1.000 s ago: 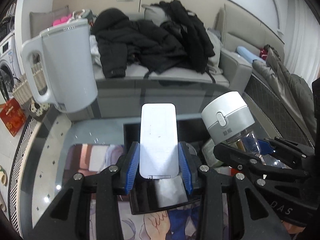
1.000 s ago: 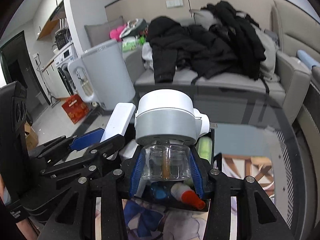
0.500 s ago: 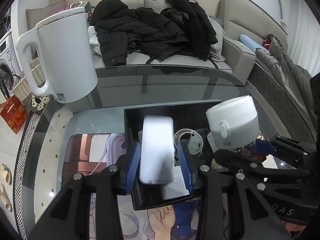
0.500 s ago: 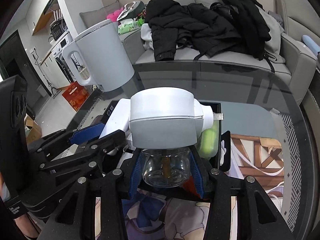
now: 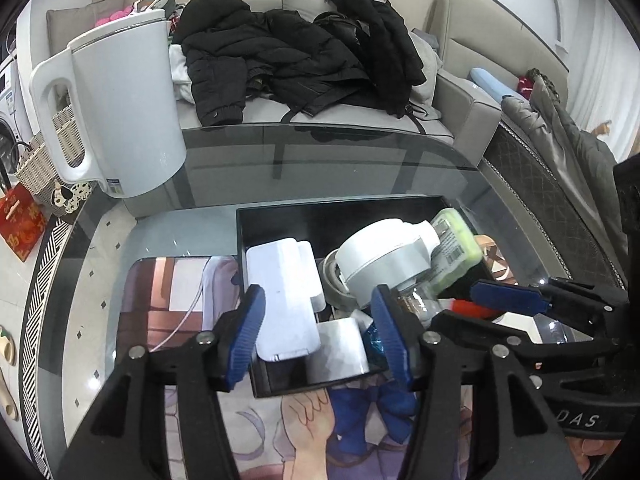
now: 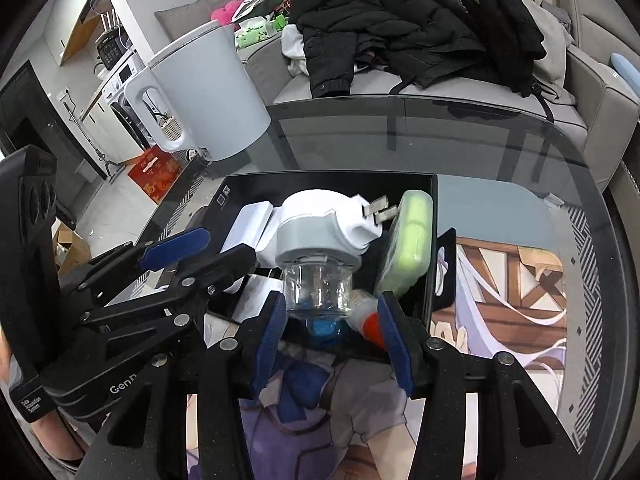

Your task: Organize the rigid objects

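Observation:
A black tray (image 5: 280, 216) on the glass table holds several items. A white flat box (image 5: 282, 300) lies in its left part, between my left gripper's (image 5: 320, 336) open blue pads without being gripped. A blender bottle with a white-grey lid (image 5: 380, 260) and clear body (image 6: 318, 290) lies tilted in the tray; my right gripper (image 6: 332, 340) is open around its clear base. A green pack (image 6: 410, 236) lies at the tray's right side. A red-tipped tube (image 6: 370, 320) and blue item lie beneath.
A large white kettle (image 5: 120, 120) stands at the table's far left. A printed mat (image 6: 500, 300) lies under the tray. A grey sofa with black coats (image 5: 300, 48) is behind the table. The right gripper's arm (image 5: 540, 320) crosses the left wrist view.
Both grippers lowered their objects into the tray and opened. The white box and the blender bottle now lie in the tray, released.

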### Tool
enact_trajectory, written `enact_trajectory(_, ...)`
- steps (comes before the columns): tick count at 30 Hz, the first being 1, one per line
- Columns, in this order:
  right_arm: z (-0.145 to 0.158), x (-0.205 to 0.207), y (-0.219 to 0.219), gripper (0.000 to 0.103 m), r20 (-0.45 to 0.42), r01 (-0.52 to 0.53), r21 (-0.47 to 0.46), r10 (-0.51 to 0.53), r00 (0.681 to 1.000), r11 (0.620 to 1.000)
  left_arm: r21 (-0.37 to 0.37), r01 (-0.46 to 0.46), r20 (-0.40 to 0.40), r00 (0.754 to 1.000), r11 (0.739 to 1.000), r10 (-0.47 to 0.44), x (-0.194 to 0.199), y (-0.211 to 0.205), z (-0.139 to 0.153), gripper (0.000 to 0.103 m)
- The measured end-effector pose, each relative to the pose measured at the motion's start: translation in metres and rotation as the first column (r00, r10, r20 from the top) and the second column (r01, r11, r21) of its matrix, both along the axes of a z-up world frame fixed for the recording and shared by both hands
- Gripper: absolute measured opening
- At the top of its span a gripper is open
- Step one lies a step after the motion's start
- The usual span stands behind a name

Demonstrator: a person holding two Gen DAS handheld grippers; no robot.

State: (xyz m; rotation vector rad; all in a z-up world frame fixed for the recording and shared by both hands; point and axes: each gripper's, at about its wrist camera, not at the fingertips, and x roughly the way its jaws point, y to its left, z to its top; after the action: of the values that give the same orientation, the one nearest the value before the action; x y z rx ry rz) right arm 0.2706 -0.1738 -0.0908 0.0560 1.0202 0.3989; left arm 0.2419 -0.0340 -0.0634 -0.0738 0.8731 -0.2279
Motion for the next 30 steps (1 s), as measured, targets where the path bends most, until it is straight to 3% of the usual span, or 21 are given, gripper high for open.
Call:
enact_trajectory(5,0.012,-0.015,-0.010,0.067,0.038,0.021,0.020,-0.022,0.999,1.000,0.025,-0.063,0.032,0.998,0.998,0.063,-0.012,0.002,0.011,0.068)
enact_trajectory(7,0.021,-0.022,-0.014,0.085,0.070,0.036,0.028,-0.038,0.997,0.999,0.043,-0.090,0.059,0.994,0.995,0.088,-0.020,0.002,0.016,0.078)
enact_trajectory(9,0.031,-0.031,-0.019,0.092,0.119,0.067,0.009,-0.068,0.991,0.998,0.036,-0.085,0.068,0.994,0.996,0.082,-0.026,0.002,0.020,0.078)
enact_trajectory(18,0.050,-0.067,-0.035,0.093,0.190,0.074,0.069,-0.086,0.978,0.995,0.059,-0.076,0.131,0.989,0.995,0.068,-0.068,-0.004,0.035,0.078)
enact_trajectory(22,0.063,-0.098,-0.041,0.102,0.293,0.102,0.075,-0.120,0.948,0.992,0.062,-0.095,0.203,0.976,0.994,0.080,-0.094,-0.001,0.043,0.079)
enact_trajectory(30,0.073,-0.155,-0.052,0.102,0.441,0.110,0.098,-0.142,0.886,0.989,0.084,-0.081,0.309,0.950,0.993,0.051,-0.143,0.003,0.049,0.079)
